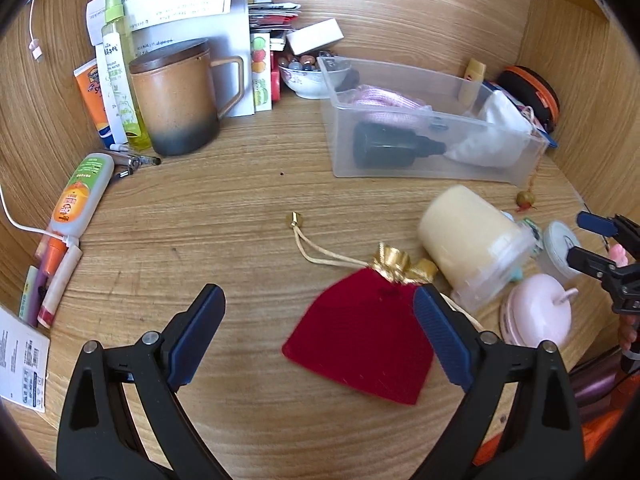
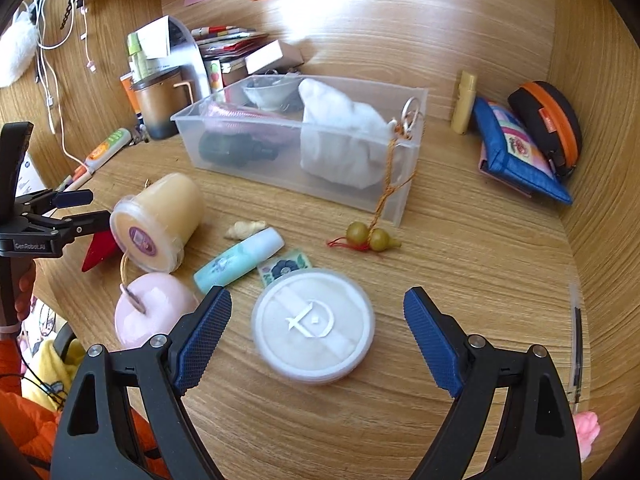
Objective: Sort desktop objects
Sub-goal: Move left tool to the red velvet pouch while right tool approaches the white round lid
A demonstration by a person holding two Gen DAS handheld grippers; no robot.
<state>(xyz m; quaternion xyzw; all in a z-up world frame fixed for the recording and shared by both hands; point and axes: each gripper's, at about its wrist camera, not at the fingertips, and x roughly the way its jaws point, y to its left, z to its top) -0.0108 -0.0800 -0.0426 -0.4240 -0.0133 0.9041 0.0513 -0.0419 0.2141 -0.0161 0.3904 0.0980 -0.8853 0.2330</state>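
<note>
Approaching loose items for pickup: right gripper (image 2: 318,336) spread wide over round white translucent powder-puff case (image 2: 314,326), nothing clamped; left gripper (image 1: 320,332) likewise apart above flat red velvet drawstring pouch (image 1: 358,344) with gold trim, right pad overlapping its edge. Judged as the reach stage of sorting, before any grasp. Next calls for lowering until the pads straddle each item, then squeezing and lifting toward far clear plastic bin (image 2: 404,200). Already holding, left to right: dark bottle (image 2: 236,150) lying down, pink cloth (image 2: 240,114), white fabric bag (image 2: 340,140); gourd charm (image 2: 374,238) dangling outside the right end.
</note>
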